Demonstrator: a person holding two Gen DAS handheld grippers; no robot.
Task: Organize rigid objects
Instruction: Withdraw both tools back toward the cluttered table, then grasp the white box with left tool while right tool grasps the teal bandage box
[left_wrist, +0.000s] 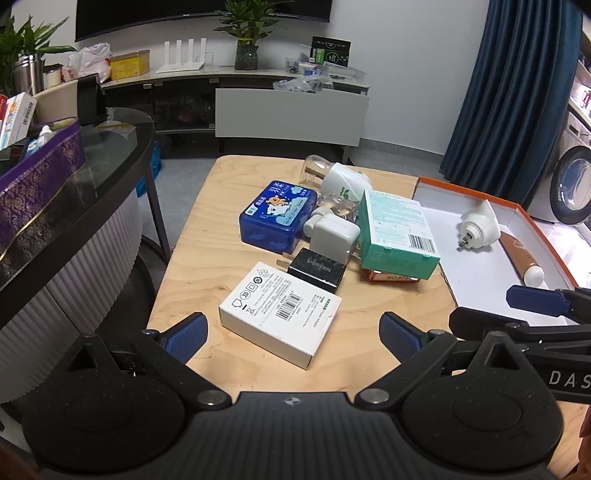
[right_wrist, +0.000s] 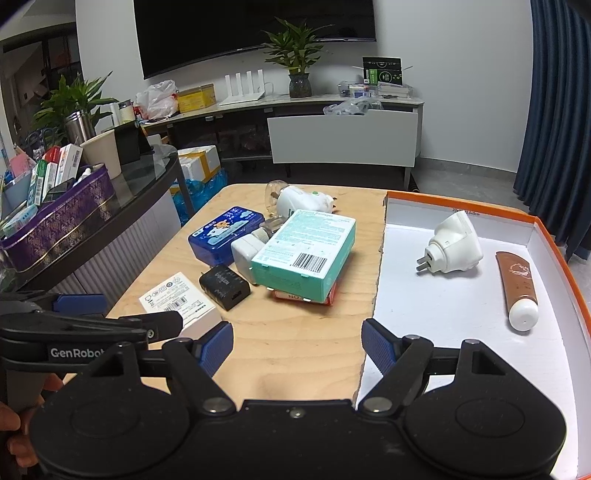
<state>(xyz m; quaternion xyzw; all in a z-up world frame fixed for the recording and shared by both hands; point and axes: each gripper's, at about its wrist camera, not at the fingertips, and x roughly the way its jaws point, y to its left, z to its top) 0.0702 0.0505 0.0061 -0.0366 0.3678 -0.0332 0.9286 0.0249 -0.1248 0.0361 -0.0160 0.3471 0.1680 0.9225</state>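
Loose items crowd a small wooden table (left_wrist: 207, 258). Nearest my open left gripper (left_wrist: 291, 325) lies a white box (left_wrist: 280, 314), ahead of and below its fingers. Behind it sit a black charger (left_wrist: 317, 269), a white adapter (left_wrist: 332, 236), a blue tin (left_wrist: 277, 218), and a teal box (left_wrist: 395, 236) on top of a red box (left_wrist: 391, 277). At the right, an orange-rimmed white tray (right_wrist: 443, 314) holds a white plug-in device (right_wrist: 456, 243) and a brown tube (right_wrist: 517, 288). My right gripper (right_wrist: 295, 332) is open over the tray's left edge, holding nothing.
A second white plug-in device (right_wrist: 303, 201) and a clear bottle (left_wrist: 314, 171) lie at the table's far side. A dark glass table (left_wrist: 92, 166) with a purple basket (left_wrist: 40, 184) stands close on the left. Curtain (left_wrist: 517, 92) and washing machine (left_wrist: 572, 184) are to the right.
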